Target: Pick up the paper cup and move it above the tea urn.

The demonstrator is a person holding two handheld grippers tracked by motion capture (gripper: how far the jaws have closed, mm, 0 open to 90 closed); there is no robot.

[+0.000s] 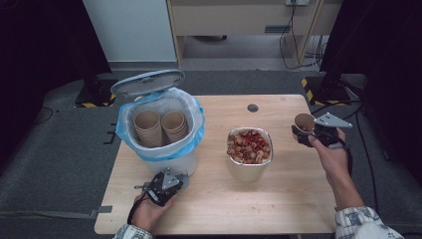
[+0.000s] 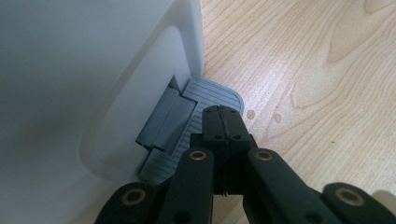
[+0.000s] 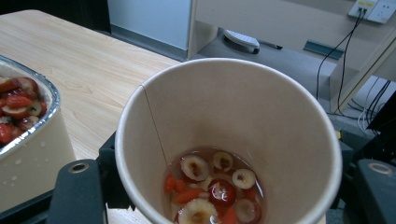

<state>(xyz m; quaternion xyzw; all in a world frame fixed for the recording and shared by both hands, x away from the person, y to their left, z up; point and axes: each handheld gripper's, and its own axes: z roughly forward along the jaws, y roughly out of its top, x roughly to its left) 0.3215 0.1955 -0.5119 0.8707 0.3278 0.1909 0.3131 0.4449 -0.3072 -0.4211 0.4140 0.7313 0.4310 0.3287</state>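
Brown paper cup, upright at frame right and pinched by the right gripper, lay far right of the bin, whose pedal the pressed-together left gripper depressed.

On the table, the bin stands at the left with two stacks of cups inside. The bowl sits just right of it. The pedal lies at the bin's foot.
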